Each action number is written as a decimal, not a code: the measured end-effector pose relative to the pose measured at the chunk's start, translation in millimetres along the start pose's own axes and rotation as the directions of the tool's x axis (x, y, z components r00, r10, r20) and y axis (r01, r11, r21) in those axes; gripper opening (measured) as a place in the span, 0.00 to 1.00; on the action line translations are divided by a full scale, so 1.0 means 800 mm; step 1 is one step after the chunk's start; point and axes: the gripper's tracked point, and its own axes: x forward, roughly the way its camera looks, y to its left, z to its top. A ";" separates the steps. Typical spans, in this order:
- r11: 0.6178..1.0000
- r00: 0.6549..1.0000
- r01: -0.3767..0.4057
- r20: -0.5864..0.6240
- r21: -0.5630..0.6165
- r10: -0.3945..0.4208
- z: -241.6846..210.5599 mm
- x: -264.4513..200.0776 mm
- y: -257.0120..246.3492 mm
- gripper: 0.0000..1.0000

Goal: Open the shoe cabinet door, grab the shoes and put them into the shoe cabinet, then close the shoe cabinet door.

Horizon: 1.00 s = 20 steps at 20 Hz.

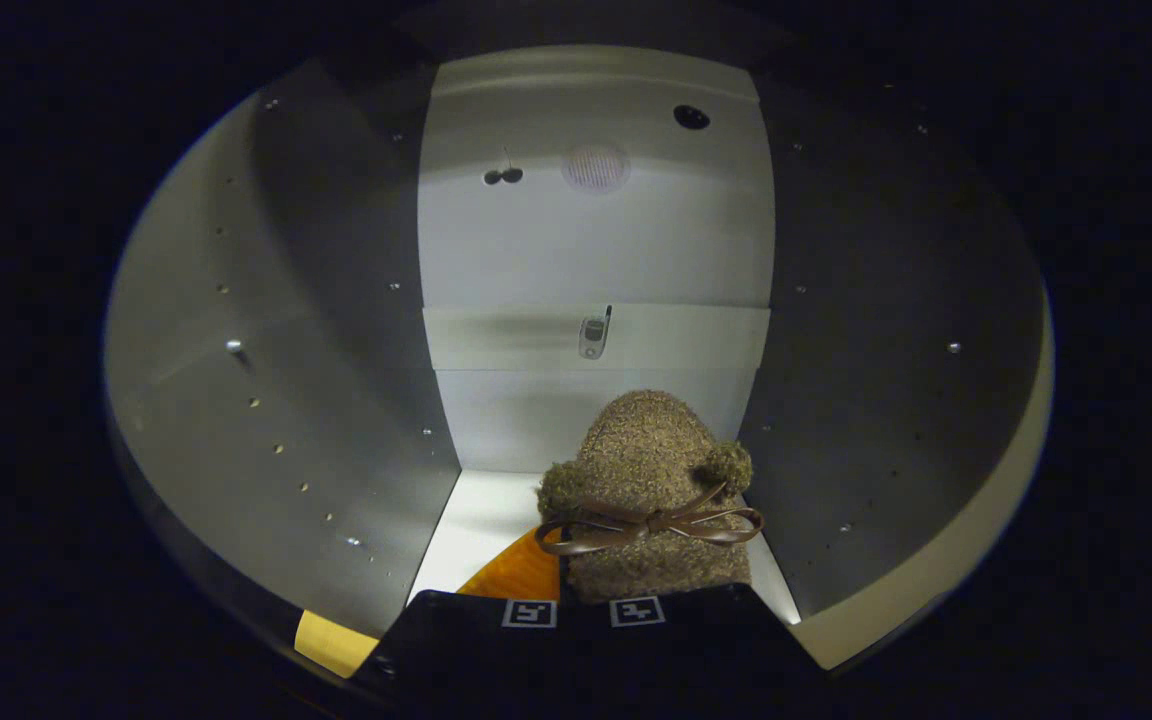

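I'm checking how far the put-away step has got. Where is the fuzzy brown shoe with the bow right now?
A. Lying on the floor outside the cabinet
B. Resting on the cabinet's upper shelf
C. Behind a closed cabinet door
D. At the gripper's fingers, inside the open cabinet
D: the shoe sits right at the gripper fingers, with the cabinet's side walls and back panel around it.

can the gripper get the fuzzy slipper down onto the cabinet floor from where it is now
Probably yes. The gripper seems already shut on the brown slipper, inside the cabinet. The white floor just ahead looks bare, and the side walls stand well apart, so nothing seems to block lowering it.
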 end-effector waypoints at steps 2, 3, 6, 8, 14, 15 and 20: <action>1.000 0.999 0.003 -0.039 0.000 -0.003 -0.012 0.032 -0.002 0.05; 1.000 0.998 0.006 -0.060 -0.001 -0.006 -0.019 0.048 -0.004 0.04; 1.000 0.993 -0.002 -0.120 0.010 0.003 -0.043 0.083 -0.007 0.04; 1.000 0.988 0.002 -0.153 0.008 -0.001 -0.058 0.102 -0.010 0.05; 1.000 0.969 -0.010 -0.247 0.005 0.011 -0.097 0.136 -0.008 0.05; 1.000 0.965 -0.009 -0.260 0.004 0.009 -0.102 0.139 -0.009 0.04; 1.000 0.959 -0.004 -0.284 0.005 0.005 -0.110 0.144 -0.012 0.05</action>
